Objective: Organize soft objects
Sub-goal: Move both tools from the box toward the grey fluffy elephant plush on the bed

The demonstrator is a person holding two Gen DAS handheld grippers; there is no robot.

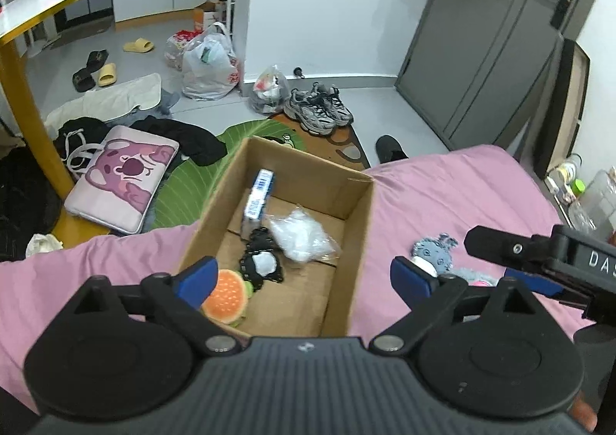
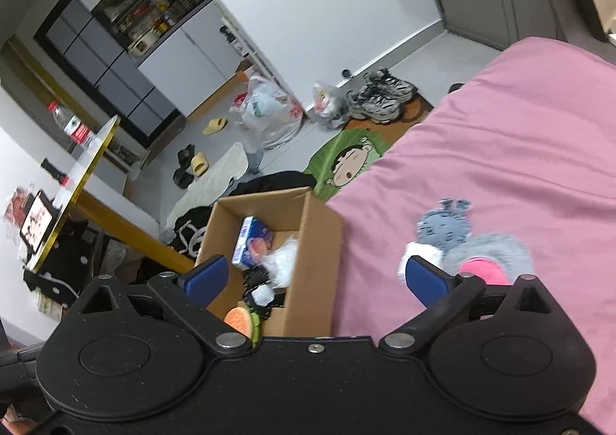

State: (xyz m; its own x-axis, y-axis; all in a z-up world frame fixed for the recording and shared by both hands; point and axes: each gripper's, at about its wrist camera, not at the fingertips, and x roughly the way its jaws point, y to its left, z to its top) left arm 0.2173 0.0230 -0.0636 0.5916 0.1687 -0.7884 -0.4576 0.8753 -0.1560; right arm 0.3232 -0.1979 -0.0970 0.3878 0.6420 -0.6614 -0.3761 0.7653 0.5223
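Note:
A cardboard box stands open on the pink bed. Inside it lie a burger plush, a black and white plush, a clear bag of white stuff and a blue and white carton. My left gripper hangs open above the box with nothing between its pads. To the right of the box, a grey plush lies on the sheet. My right gripper is open and empty over the box's right wall, and the grey plush sits just past its right pad.
Beyond the bed, the floor holds a green leaf rug, a pink bear cushion, black clothes, grey sneakers, plastic bags and slippers. A yellow-legged table stands at left and a grey door at right.

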